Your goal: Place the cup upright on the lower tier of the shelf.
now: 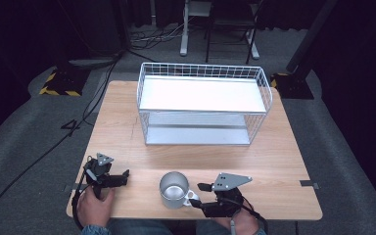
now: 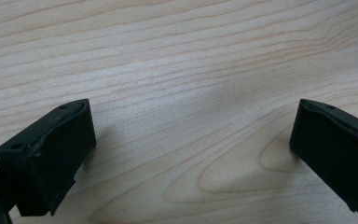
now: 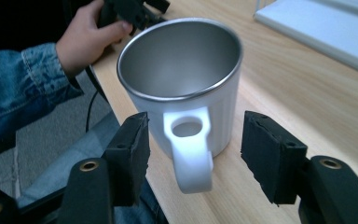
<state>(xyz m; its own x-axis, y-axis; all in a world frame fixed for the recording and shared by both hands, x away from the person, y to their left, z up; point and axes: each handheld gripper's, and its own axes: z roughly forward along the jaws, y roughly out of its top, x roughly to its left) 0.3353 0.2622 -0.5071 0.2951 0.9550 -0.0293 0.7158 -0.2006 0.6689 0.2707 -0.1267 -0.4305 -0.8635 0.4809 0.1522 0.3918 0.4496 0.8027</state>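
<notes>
Facing the right gripper [image 3: 193,154] head-on is a white mug [image 3: 186,88], its looped handle [image 3: 191,149] pointing straight back between the two black jaws, which stand partly open on either side of it without touching. The mug sits upright near the front edge of the desk [image 1: 274,161], just ahead of that gripper [image 1: 201,195]. It looks rigid and fairly light for its size: a ribbed white outer wall, a brushed steel lining and a thin metal rim (likely an insulated cup). The glossy coating and steel could be slippery under hard pads, so the handle seems the surest hold, pinched across its flat sides where the loop meets the wall; a grip on the round body would need wider jaws and might skid. Dropping it would probably dent, not shatter. Well off to the mug's far side, the left gripper [image 1: 122,177] rests over bare pale wood grain, jaws wide with nothing between them. Beyond the mug stands a white wire basket [image 1: 203,71].
</notes>
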